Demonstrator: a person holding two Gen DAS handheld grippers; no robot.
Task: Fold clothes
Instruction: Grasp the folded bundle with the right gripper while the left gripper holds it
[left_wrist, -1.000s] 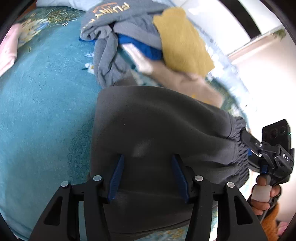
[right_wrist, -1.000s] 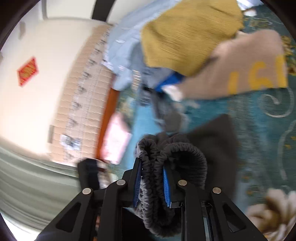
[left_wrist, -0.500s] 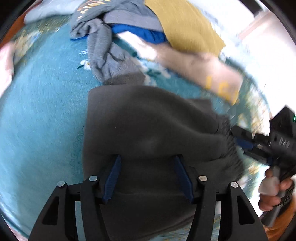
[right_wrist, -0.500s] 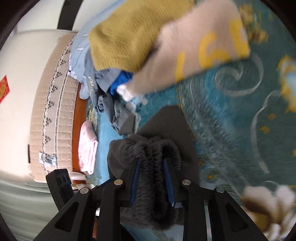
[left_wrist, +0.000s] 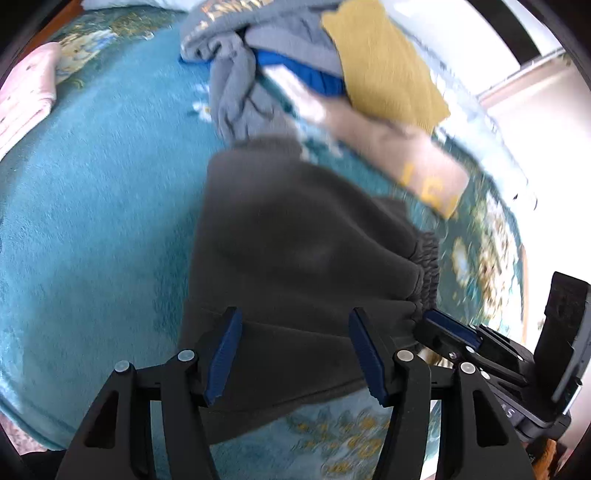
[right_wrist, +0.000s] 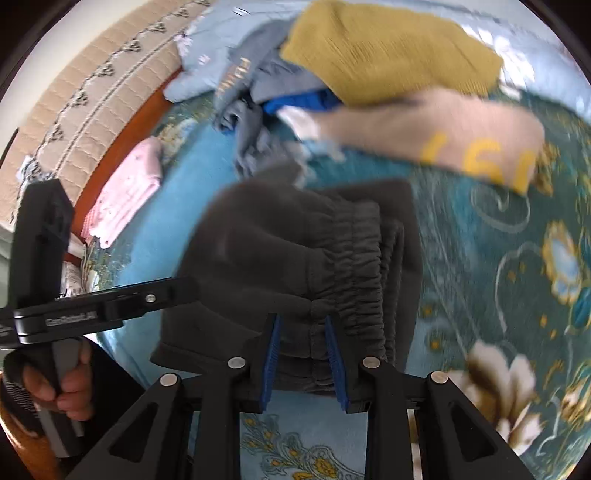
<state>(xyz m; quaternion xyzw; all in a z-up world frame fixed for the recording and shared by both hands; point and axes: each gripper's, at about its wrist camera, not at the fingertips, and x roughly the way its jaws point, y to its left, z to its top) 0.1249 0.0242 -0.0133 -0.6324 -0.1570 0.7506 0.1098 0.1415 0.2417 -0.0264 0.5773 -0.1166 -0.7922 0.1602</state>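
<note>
Right gripper: the right gripper (right_wrist: 303, 360) is clamped on the gathered elastic waistband of the dark grey trousers (right_wrist: 280, 254), blue pads pressing from both sides.
Left gripper: the left gripper (left_wrist: 295, 350) has its fingers spread wide over the trousers, gripping nothing.
Trousers: lying doubled over on the teal blanket (left_wrist: 92, 206), waistband end towards the person; judged partly folded, the fold not yet laid flat.
Finished: a folded pink garment (right_wrist: 125, 192) lies left of the trousers, well apart.
Left to do: beyond the trousers, a heap (left_wrist: 317, 48) of mustard, grey, blue and tan clothes waits unfolded.
Surface: a bed under a floral plush blanket.
Room: a quilted beige headboard (right_wrist: 85, 85) behind the pink garment; pale wall beyond.
</note>
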